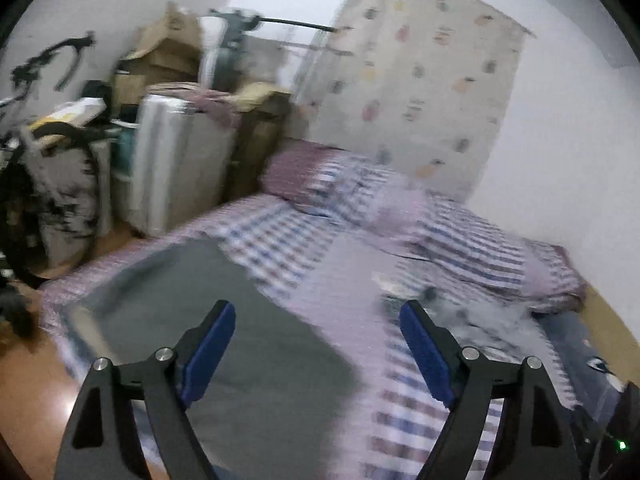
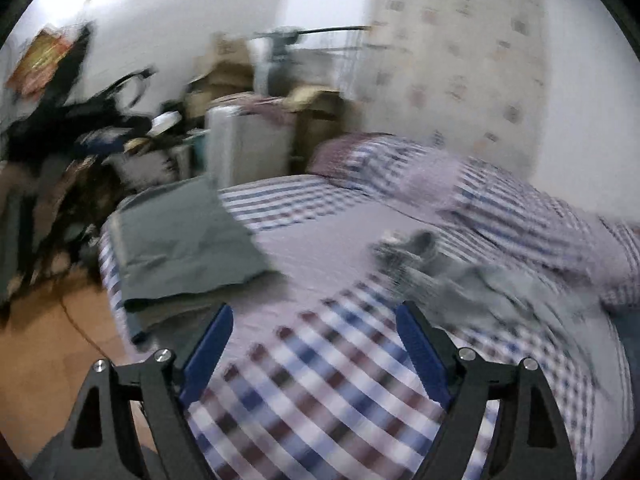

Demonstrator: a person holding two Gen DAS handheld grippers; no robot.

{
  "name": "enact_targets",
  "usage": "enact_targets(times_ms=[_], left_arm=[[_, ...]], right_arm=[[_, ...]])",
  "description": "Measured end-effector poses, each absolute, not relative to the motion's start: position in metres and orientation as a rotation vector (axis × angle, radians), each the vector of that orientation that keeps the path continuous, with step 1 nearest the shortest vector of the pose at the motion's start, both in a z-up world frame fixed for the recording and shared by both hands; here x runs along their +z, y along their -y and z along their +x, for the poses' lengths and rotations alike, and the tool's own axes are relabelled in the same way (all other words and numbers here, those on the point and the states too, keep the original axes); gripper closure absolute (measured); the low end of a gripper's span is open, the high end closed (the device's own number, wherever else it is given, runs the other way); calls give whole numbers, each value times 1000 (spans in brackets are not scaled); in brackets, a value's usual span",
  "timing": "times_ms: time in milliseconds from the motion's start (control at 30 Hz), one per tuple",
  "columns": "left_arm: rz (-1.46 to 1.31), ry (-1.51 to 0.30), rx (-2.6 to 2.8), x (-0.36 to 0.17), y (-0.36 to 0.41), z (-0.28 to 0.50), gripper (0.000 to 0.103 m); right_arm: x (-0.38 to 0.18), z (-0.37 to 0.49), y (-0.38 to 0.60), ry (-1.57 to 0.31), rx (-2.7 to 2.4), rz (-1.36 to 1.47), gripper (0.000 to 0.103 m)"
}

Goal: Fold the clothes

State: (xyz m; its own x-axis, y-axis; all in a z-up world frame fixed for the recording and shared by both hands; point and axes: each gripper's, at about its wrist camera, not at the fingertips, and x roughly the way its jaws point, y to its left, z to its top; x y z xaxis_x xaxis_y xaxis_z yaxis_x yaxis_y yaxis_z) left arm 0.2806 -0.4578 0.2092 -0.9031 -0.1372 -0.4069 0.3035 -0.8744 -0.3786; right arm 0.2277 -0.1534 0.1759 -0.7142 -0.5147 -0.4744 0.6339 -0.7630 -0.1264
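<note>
Left tool (image 1: 318,354) and right tool (image 2: 314,354) both spread apart and empty above checked bed (image 2: 320,380), folded grey garment (image 2: 184,248) at its left edge, crumpled grey clothes (image 2: 480,280) toward the right edge

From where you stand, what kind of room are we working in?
Most likely a bedroom used partly for storage: a bed with a checked sheet and pillow, a silver suitcase and stacked cardboard boxes beside it.

Dark grey folded garment (image 2: 180,240) lies flat, centre-left of frame; crumpled grey clothes (image 2: 480,276) heaped centre-right.
</note>
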Motion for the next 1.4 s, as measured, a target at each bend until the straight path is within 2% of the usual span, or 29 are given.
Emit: enact_targets(times_ms=[333,667,867,967,1233,1400], left_arm=[[766,-519,-3092,230,236,220,16],[949,-352,-3208,190,70,131,16],[1015,-267,-3150,138,26,67,16],[1054,-209,-3093,109,14,36,16],[1199,-149,-2974,35,11,-17,16],[1357,-188,-2883,10,15,-36,15]], right_arm=[[211,208,-17,-133,-2708,617,7],[187,143,-153,43,-2913,763,1],[145,75,-210,243,-2935,894,1],[118,37,-219,283,-2930,974,1],[29,-36,-208,249,-2832,1288,1],[-8,-52,-196,129,-2783,1428,1]])
